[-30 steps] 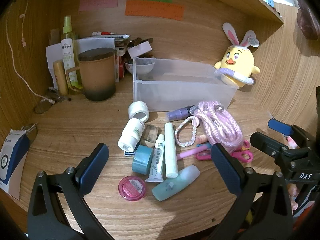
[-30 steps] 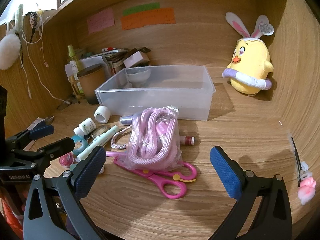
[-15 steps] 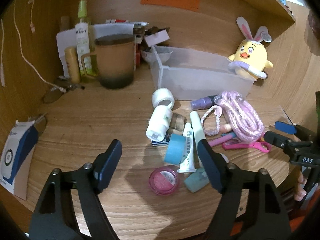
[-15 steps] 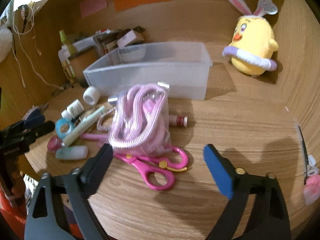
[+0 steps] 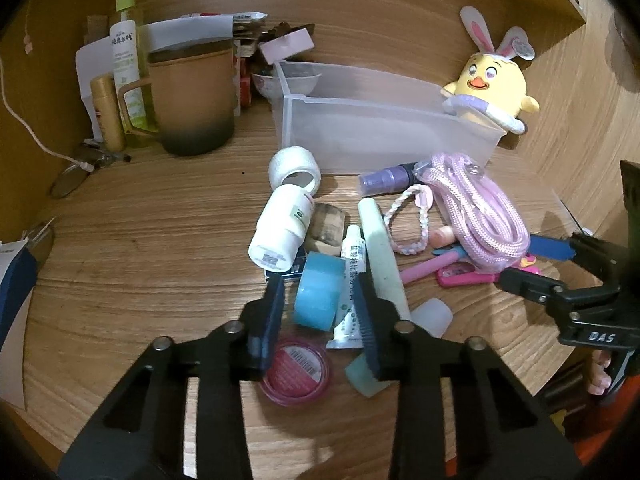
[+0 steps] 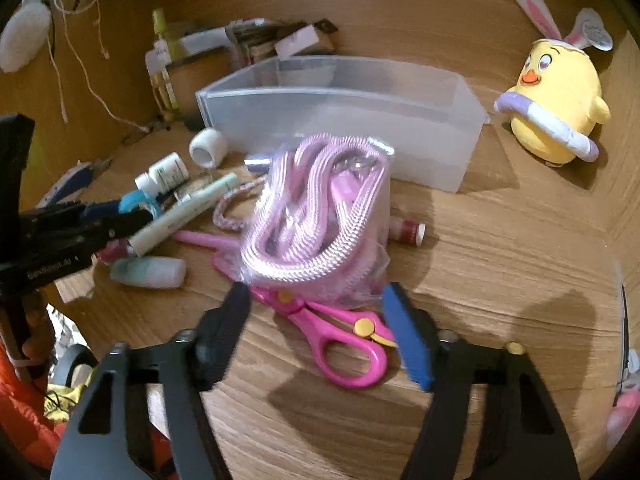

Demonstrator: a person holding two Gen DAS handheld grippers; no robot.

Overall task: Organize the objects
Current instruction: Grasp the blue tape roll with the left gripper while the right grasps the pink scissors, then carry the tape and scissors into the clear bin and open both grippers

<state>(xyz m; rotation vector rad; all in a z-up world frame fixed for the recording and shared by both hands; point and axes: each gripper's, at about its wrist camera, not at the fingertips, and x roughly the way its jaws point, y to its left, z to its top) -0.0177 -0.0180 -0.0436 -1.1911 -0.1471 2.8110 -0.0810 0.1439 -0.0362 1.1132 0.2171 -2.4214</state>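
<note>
— Closing in, your left tool has just been narrowing its jaws around the blue tape roll and white tube on the bench; whether the pads press them, I cannot tell.

— And my right?

— Your right tool has also been closing; its pads flank the bagged pink rope lying over the pink scissors, not gripping. The clear bin sits just behind.
</note>
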